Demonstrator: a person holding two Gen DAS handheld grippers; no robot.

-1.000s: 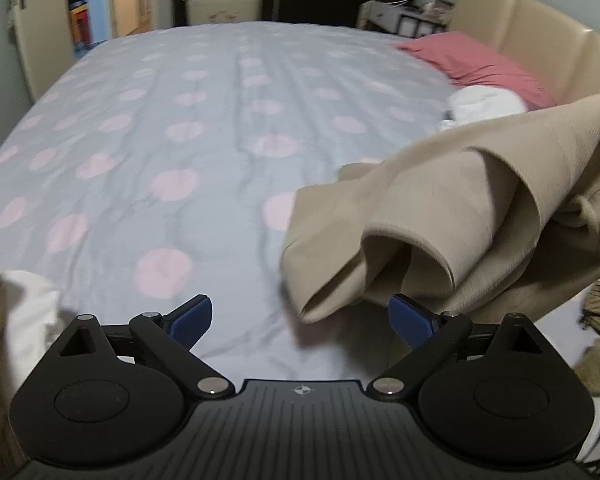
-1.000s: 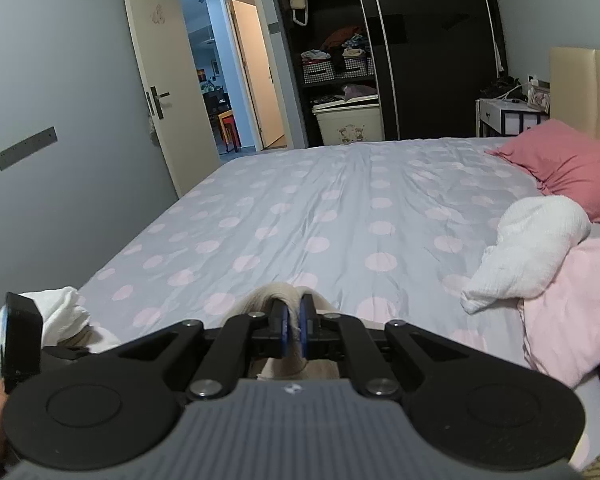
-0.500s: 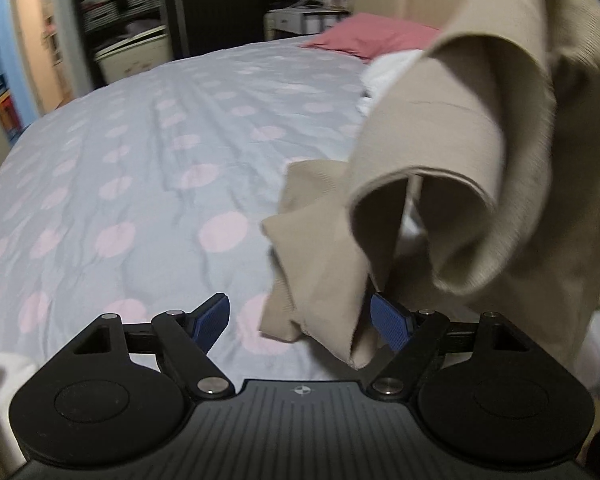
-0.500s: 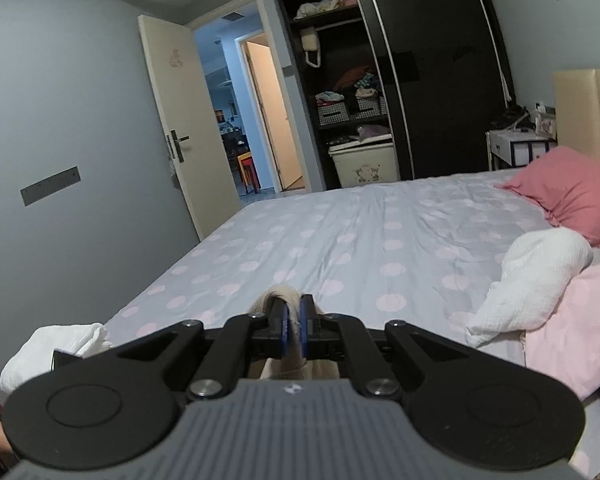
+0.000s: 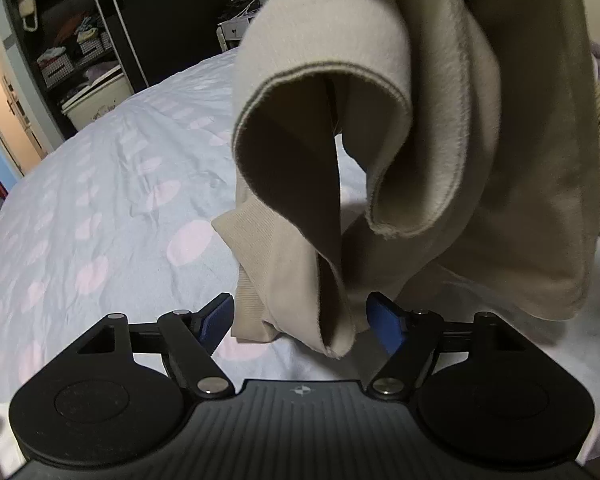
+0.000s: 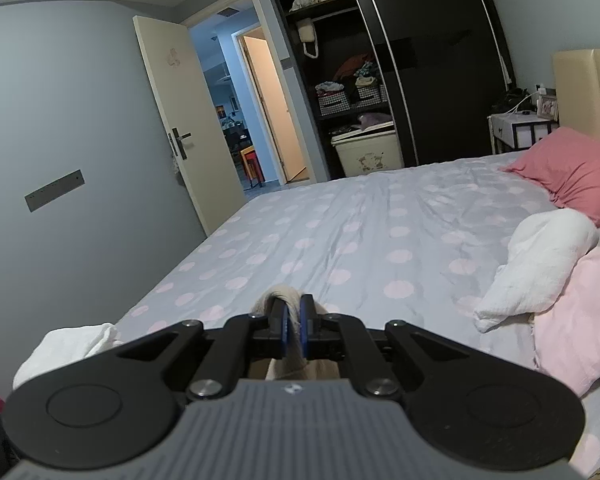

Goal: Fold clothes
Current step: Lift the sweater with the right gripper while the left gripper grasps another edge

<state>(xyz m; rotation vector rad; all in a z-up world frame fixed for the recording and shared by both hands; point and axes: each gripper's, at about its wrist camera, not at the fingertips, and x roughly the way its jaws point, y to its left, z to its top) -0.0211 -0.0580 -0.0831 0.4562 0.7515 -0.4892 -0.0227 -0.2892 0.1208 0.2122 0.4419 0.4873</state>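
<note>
Right hand-held gripper (image 6: 294,320) pinches beige garment (image 5: 420,160) (left hand-held gripper (image 5: 304,322) closing, not gripping).

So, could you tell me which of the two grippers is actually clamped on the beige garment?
The right gripper: its pads pinch the beige garment. The left gripper only straddles a hanging fold.

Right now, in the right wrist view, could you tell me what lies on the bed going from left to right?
White cloth at the left edge → beige garment clamped in the right gripper → white bundle → light pink fabric at the right edge.
</note>
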